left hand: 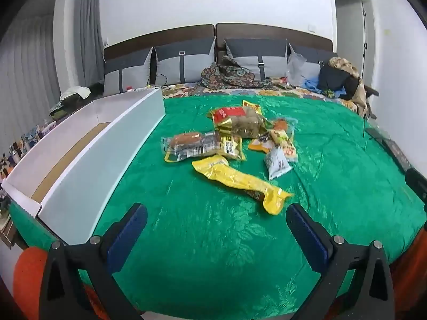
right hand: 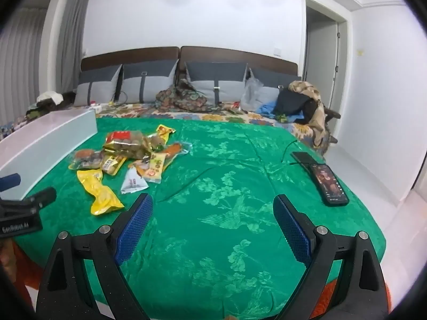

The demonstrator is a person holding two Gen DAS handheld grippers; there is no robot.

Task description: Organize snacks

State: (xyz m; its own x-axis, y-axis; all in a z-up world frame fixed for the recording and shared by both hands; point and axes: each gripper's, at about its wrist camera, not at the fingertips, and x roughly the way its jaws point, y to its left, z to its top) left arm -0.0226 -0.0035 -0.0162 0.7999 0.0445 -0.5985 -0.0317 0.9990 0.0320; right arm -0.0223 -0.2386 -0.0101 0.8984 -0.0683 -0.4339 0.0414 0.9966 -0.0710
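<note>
Both my grippers, L [left hand: 216, 229] & R [right hand: 213, 213], gape wide, holding nothing. Snack pile [left hand: 229, 138] lies loose just right of white box [left hand: 106, 144], prob. the bin. Yellow packet [left hand: 240, 180] nearest, likely first pick.

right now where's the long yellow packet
The yellow packet lies flat on the green cover, nearest the cameras at the front of the snack pile. The white box is to its left.

Even, soft room light fills both views, with no hard shadows. The green bedspread [left hand: 213, 240] shows a pale sheen ahead of the grippers. Fisheye bending curves the edges, corners go black, and detail looks slightly soft.
</note>
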